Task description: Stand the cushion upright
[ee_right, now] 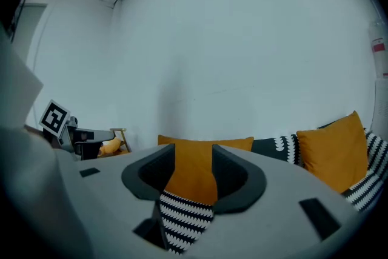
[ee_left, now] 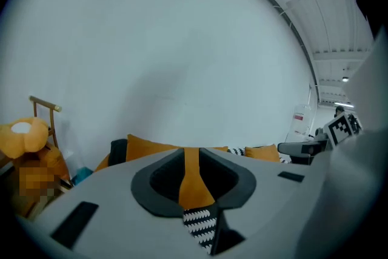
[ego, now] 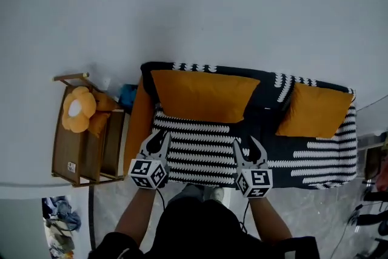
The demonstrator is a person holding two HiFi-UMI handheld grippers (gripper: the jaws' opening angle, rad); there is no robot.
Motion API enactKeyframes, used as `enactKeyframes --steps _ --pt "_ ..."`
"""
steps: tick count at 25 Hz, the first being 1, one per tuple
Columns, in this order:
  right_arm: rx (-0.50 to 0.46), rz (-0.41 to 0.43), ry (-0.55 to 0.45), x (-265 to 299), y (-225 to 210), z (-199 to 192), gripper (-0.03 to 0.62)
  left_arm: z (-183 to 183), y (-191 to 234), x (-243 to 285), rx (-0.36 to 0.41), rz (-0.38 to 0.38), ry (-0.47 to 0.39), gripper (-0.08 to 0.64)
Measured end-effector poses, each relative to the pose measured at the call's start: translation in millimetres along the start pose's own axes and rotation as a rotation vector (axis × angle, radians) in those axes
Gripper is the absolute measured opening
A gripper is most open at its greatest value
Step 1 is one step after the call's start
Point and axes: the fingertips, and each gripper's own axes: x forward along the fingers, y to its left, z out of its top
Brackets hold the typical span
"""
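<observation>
Head view: our left hand-held gripper (ego: 159, 135) barely apart, right hand-held gripper (ego: 250, 142) half spread, both empty over the sofa (ego: 303, 156) against a white wall (ego: 194, 3).

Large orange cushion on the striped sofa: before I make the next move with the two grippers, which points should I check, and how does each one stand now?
1. The large rectangular orange fabric cushion stands upright against the back of the black-and-white patterned sofa: ok.
2. The second orange cushion, at the right, also stands upright: ok.
3. The left gripper holds nothing and is only slightly open: ok.
4. The right gripper holds nothing and is open: ok.
5. Both grippers are clear of the cushions, over the front of the seat: ok.
6. The large cushion is steady enough to stay up: cannot tell.
</observation>
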Motion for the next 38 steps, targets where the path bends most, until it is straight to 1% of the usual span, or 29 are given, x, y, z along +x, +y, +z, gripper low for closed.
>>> enactKeyframes --steps 2,4,6,9,11,13,16,20,23,25,27,30,33,34,36,38 --pt "-0.019 0.007 -0.029 -16 -2 10 0.194 8 -17 -12 0.019 0.002 -0.023 0.066" --pt "-0.041 0.012 -0.068 -35 -3 23 0.179 16 -29 -23 0.016 0.013 -0.045 0.046" --pt "-0.058 0.009 -0.108 -55 -7 36 0.179 23 -41 -35 0.016 0.018 -0.059 0.037" --pt "-0.075 0.000 -0.151 -85 -17 51 0.180 34 -60 -51 0.051 0.013 -0.075 0.035" --pt "-0.080 -0.015 -0.169 -104 -24 57 0.174 39 -72 -61 0.077 0.000 -0.085 0.034" --pt "-0.077 -0.038 -0.185 -121 -31 59 0.166 41 -80 -68 0.085 -0.019 -0.093 0.032" --pt "-0.062 -0.071 -0.207 -139 -37 63 0.145 47 -87 -73 0.067 -0.047 -0.112 0.028" --pt "-0.054 -0.112 -0.210 -152 -41 64 0.143 62 -95 -77 0.055 -0.099 -0.138 0.025" --pt "-0.056 -0.126 -0.213 -153 -31 62 0.123 75 -92 -90 0.091 -0.138 -0.150 0.025" --pt "-0.071 -0.134 -0.215 -147 -19 61 0.121 81 -82 -98 0.124 -0.149 -0.158 0.025" --pt "-0.073 -0.141 -0.221 -142 -6 60 0.121 84 -66 -107 0.141 -0.146 -0.163 0.025" --pt "-0.075 -0.142 -0.238 -145 13 64 0.120 83 -44 -120 0.148 -0.134 -0.159 0.025" --pt "-0.092 -0.161 -0.242 -150 16 67 0.118 80 -33 -125 0.166 -0.133 -0.156 0.025" --pt "-0.095 -0.169 -0.244 -151 15 68 0.107 80 -32 -126 0.169 -0.136 -0.160 0.025" --pt "-0.091 -0.176 -0.246 -152 14 68 0.051 79 -29 -129 0.162 -0.143 -0.169 0.025" --pt "-0.081 -0.171 -0.246 -153 18 65 0.033 77 -26 -131 0.153 -0.148 -0.169 0.025"
